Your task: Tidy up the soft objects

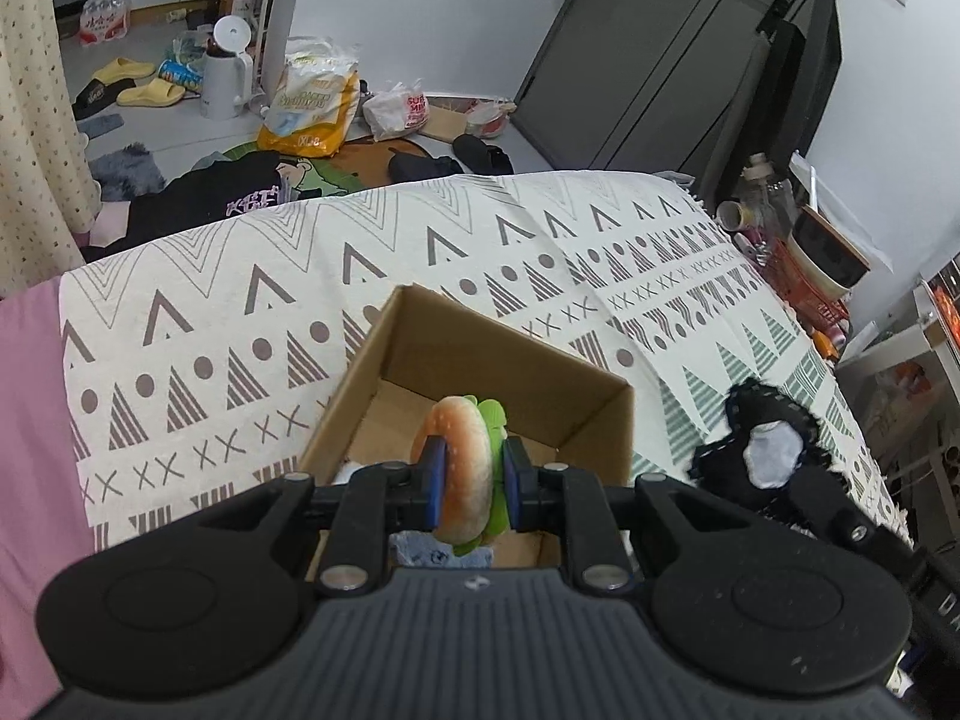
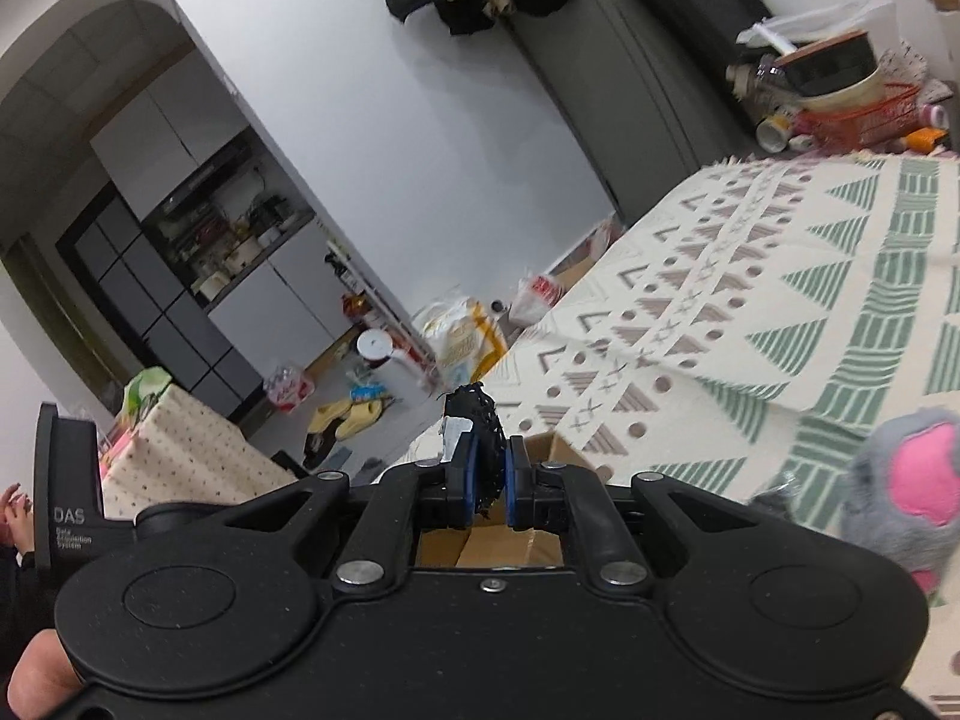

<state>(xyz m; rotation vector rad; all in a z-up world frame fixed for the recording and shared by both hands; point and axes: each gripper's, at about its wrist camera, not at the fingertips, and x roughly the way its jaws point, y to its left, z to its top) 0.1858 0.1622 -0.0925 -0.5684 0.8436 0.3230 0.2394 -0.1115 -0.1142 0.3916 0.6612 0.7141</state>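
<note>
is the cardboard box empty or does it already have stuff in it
Not empty. Behind the left gripper and its burger plush, something blue lies inside the cardboard box; most of its floor is bare.

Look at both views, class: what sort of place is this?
Probably a lived-in home: a patterned cloth covers the work surface, slippers and shopping bags litter the floor, and kitchen cabinets show through an archway.

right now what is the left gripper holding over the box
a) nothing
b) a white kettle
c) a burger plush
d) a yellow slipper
c: the left gripper is shut on the burger plush, tan bun with green lettuce, above the open box.
</note>
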